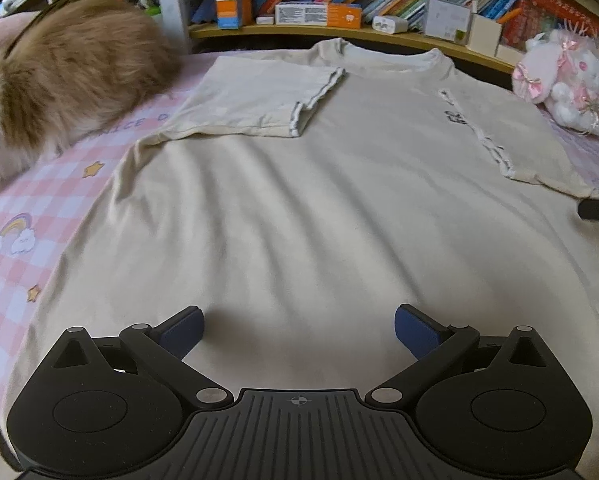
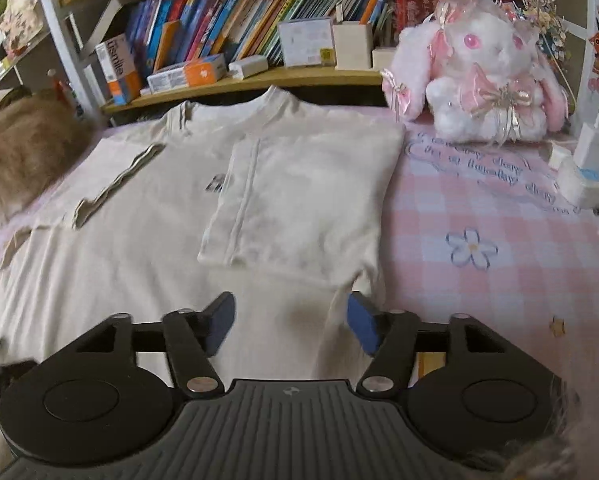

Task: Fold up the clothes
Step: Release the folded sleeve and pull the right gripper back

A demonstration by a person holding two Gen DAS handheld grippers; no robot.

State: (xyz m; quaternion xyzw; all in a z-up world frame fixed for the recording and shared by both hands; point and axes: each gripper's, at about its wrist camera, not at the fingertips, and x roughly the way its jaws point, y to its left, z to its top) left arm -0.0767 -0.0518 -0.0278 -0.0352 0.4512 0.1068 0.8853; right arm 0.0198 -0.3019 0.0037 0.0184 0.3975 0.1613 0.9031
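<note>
Both sleeves already lie folded inward on the cream T-shirt (image 1: 299, 200) spread lengthwise on the bed (image 2: 499, 240), collar far ahead, hem nearest the open, empty left hand-held gripper (image 1: 299, 330), while the open right hand-held gripper (image 2: 291, 320) straddles its right edge.
</note>
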